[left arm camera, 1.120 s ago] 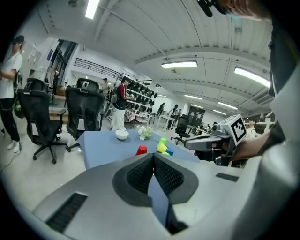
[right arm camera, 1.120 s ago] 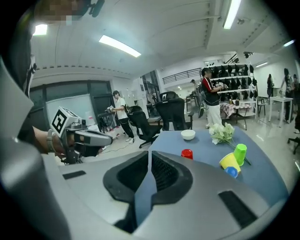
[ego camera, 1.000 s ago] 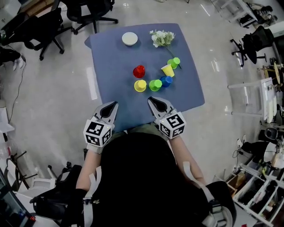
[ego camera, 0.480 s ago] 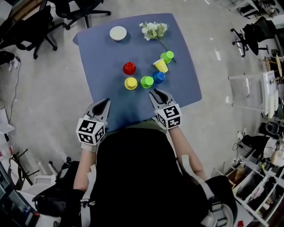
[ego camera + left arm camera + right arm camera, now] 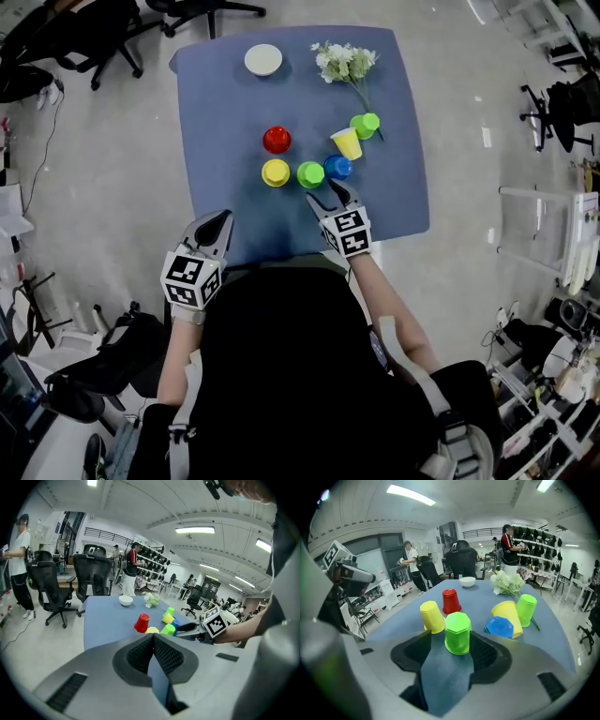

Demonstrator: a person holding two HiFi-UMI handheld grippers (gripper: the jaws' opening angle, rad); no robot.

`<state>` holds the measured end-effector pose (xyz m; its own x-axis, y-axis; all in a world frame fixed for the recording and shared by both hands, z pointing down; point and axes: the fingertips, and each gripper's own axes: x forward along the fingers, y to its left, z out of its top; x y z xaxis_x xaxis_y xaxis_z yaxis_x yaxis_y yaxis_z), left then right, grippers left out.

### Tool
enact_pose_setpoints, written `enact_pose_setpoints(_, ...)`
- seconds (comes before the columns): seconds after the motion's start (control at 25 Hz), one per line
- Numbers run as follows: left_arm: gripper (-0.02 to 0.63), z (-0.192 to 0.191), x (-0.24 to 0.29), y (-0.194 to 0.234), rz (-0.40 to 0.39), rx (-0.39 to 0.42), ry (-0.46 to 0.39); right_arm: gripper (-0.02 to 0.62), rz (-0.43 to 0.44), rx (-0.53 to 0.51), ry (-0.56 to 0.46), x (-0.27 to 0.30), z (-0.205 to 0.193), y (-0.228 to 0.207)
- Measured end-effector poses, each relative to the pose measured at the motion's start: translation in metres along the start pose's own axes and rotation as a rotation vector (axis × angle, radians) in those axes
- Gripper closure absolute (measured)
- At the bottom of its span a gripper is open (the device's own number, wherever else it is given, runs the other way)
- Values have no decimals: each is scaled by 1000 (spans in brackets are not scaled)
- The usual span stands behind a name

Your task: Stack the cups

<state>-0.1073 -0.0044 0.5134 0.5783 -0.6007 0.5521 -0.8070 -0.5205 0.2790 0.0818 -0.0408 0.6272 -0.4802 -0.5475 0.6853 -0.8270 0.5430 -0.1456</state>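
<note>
Several cups stand on a blue table (image 5: 225, 112): red (image 5: 277, 140), yellow (image 5: 276, 172), green (image 5: 310, 174) and blue (image 5: 338, 168) ones, a tipped yellow cup (image 5: 347, 143) and a second green cup (image 5: 366, 125). My right gripper (image 5: 330, 194) is open just before the nearer green cup (image 5: 457, 632). Its jaws have just been opening, and the cup stands upside down between their tips with no pad pressing on it. The left gripper (image 5: 220, 221) is shut and empty at the table's near edge, left of the cups. Its closed jaws (image 5: 153, 639) point toward the red cup (image 5: 142, 623).
A white bowl (image 5: 263, 59) and a bunch of white flowers (image 5: 345, 64) lie at the table's far side. Office chairs (image 5: 84, 37) stand beyond the far left corner. People stand in the room behind the table in both gripper views.
My right gripper has come forward and down to the row of cups, and its jaws have gone from shut to wide. The left gripper has shifted only a little.
</note>
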Motion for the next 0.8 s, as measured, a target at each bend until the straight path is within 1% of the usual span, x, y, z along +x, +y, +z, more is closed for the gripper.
enact_pose_setpoints(0.12, 595, -3, 1, -4, 35, -15, 2, 337, 10, -23, 12, 12, -3, -6)
enact_pose_setpoints(0.32, 595, -13, -3, -8, 70, -18, 25, 336, 6, -73, 19, 28, -2, -12)
enact_pose_setpoints(0.36, 595, -15, -4, -8, 76, -20, 29, 342, 4, -82, 14, 31, -2, -13)
enact_pose_setpoints(0.44, 595, -18, -5, -6, 90, -21, 36, 380, 2, -94, 5, 35, -1, -13)
enact_pose_setpoints(0.52, 595, -19, -5, -6, 106, -20, 41, 382, 5, -101, 6, 36, -1, -11)
enact_pose_setpoints(0.8, 595, -23, -5, -10, 104, -14, 58, 382, 40, -114, -10, 45, 3, 8)
